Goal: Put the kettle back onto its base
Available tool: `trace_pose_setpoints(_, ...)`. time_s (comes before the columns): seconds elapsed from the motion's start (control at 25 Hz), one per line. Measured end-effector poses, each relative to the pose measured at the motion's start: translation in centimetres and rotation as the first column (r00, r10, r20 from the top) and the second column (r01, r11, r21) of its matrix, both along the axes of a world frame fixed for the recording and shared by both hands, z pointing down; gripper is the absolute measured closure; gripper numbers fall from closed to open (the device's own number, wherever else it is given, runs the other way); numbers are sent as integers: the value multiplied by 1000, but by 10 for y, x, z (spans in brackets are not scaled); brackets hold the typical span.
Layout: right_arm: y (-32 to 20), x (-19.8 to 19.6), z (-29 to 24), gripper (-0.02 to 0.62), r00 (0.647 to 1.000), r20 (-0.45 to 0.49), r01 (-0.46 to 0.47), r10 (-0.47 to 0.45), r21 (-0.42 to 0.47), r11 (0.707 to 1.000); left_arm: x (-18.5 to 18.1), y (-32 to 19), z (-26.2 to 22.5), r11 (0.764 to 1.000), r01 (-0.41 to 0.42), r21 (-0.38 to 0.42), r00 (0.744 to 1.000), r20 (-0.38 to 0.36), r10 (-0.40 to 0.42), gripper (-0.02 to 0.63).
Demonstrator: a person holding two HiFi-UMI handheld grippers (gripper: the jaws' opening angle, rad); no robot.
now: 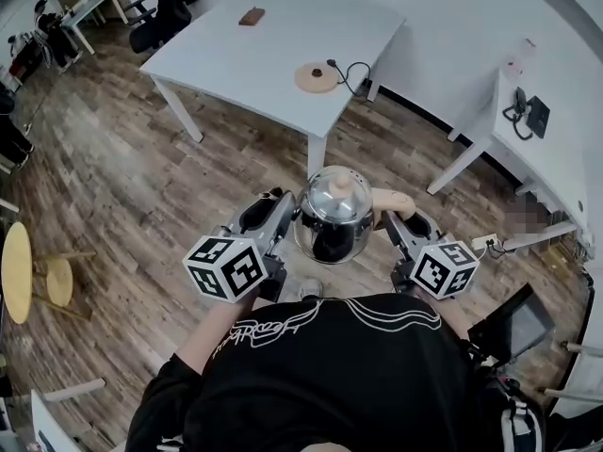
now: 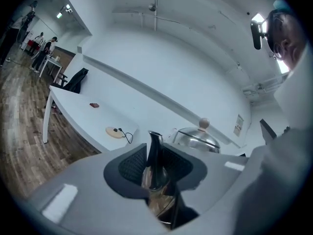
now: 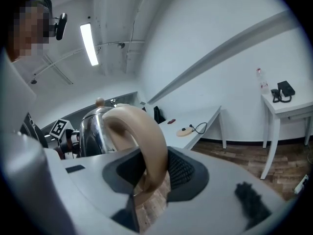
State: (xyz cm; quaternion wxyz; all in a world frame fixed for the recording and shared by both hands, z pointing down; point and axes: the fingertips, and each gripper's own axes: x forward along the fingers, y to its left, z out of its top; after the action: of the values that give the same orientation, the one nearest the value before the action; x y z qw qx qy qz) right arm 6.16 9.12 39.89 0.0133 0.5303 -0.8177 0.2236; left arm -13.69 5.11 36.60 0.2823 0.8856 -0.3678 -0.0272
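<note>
A shiny steel kettle (image 1: 334, 215) with a glass lid and tan knob hangs in the air over the wood floor, held between both grippers. My left gripper (image 1: 287, 217) is shut on its narrow spout (image 2: 155, 153). My right gripper (image 1: 396, 222) is shut on its tan curved handle (image 3: 146, 141). The round tan base (image 1: 316, 77) with a black cord lies near the front corner of the white table (image 1: 273, 36), well ahead of the kettle. The base (image 2: 115, 132) also shows in the left gripper view, and the base (image 3: 185, 131) in the right gripper view.
A small brown object (image 1: 251, 15) lies further back on the table. A black chair (image 1: 165, 12) stands behind it. A second white table (image 1: 542, 163) with a black phone (image 1: 529, 113) is at the right. A yellow round stool (image 1: 19, 271) stands at the left.
</note>
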Motion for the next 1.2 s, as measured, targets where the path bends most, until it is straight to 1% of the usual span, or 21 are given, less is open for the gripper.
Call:
trace_pose_setpoints(0.12, -43, -7, -6, 471, 1000, -11, 3, -3, 15, 1000, -7, -41, -4, 1000, -18, 2, 1000, 6, 18, 506)
trace_pose_setpoints(0.24, -70, -11, -5, 471, 1000, -13, 0, 0, 19, 1000, -10, -68, -4, 999, -35, 1, 999, 12, 35, 506)
trace_pose_setpoints(0.44, -92, -10, 7, 471, 999, -17, 29, -29, -6, 1000, -4, -98, 0, 998, -62, 5, 998, 23, 62, 506)
trace_pose_setpoints(0.6, -112, 0, 16, 471, 999, -14, 28, -28, -22, 999, 5, -117, 10, 998, -67, -15, 997, 32, 67, 506)
trace_pose_setpoints(0.8, -152, 11, 25, 471, 998, -20, 51, -52, -21, 998, 14, -146, 24, 997, -64, -38, 996, 54, 66, 506)
trace_pose_setpoints(0.96, -198, 22, 30, 471, 997, -28, 78, -78, -22, 997, 24, -184, 33, 997, -47, -61, 996, 69, 51, 506)
trace_pose_setpoints(1.2, -293, 39, 43, 471, 990, -21, 136, -137, -55, 989, 42, -273, 42, 996, -2, -92, 996, 85, 10, 508)
